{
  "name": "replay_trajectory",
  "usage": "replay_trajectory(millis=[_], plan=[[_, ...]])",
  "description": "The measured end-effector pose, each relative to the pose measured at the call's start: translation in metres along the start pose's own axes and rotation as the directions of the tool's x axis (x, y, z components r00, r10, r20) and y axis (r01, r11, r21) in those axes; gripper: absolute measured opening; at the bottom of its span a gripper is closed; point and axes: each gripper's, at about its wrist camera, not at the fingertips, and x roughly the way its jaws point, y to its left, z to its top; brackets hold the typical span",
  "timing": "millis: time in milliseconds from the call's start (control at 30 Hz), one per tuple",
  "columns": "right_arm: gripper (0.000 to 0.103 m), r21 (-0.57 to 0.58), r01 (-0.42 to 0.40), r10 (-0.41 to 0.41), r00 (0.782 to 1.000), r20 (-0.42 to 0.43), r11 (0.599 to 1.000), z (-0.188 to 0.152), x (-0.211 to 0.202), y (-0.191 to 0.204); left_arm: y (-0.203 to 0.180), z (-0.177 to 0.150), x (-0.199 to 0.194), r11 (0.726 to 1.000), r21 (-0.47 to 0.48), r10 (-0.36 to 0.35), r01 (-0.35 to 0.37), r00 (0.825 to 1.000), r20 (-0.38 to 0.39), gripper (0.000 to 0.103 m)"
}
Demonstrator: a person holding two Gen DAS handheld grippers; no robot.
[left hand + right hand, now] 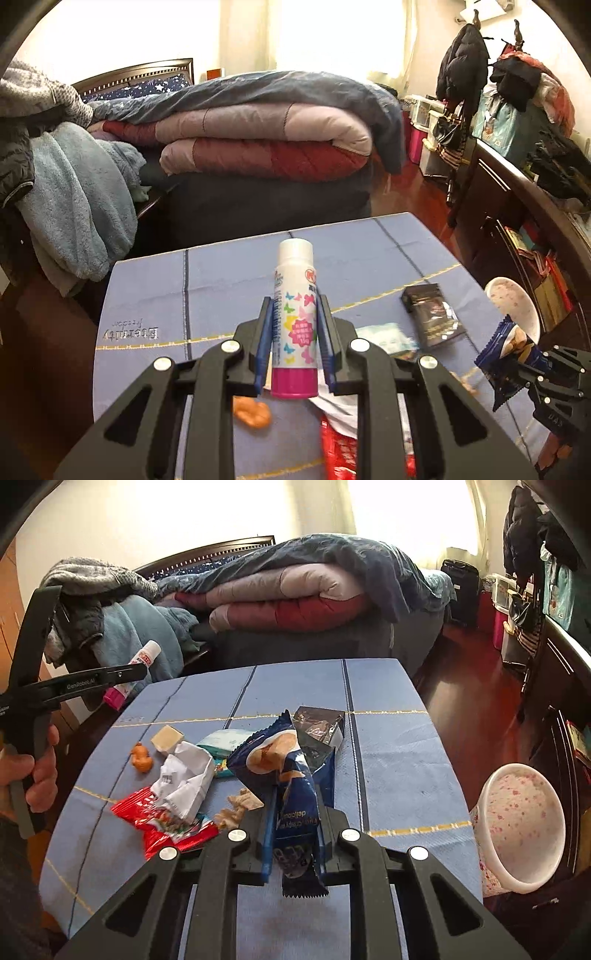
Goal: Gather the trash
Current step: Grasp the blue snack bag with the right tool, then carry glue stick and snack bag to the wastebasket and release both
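Right wrist view shows your blue-clothed worktop (388, 738) strewn with litter, and the pink-speckled bin (524, 827) tilted open-mouthed at its right edge, likely so both hands can drop things in. Your right gripper (295, 834) is clamped on a dark blue snack wrapper (291, 775) above the red packet (162, 819), crumpled white paper (184, 775) and orange scrap (142, 758), while your left gripper (293, 332) grasps a butterfly-printed tube (295, 314) upright by its middle. The cloth reads "Eternity", the left gripper's arm "GenRobot.AI"; the wrapper's print is upside down and too small to read.
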Motion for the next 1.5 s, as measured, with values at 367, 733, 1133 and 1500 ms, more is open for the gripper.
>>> replay_trajectory(millis=[367,733,1133,1500], plan=[[0.017,0.035,0.001,-0.002,0.999,0.034,0.999,-0.017,-0.043,-0.021,-0.078,-0.006,-0.035,0.995,0.071,-0.074,0.071,0.996,0.047,0.024],[0.017,0.092,0.027,-0.033,0.997,0.064,0.995,-0.029,-0.074,-0.055,-0.159,-0.006,-0.048,0.972,0.153,-0.187,0.177,0.981,0.058,0.024],[0.017,0.186,0.091,-0.109,0.990,0.090,0.978,-0.039,-0.093,-0.109,-0.239,0.001,-0.034,0.930,0.250,-0.287,0.270,0.957,0.033,0.024],[0.017,0.313,0.192,-0.225,0.971,0.075,0.930,-0.050,-0.100,-0.178,-0.311,0.007,0.004,0.871,0.321,-0.384,0.372,0.923,-0.028,0.024]])
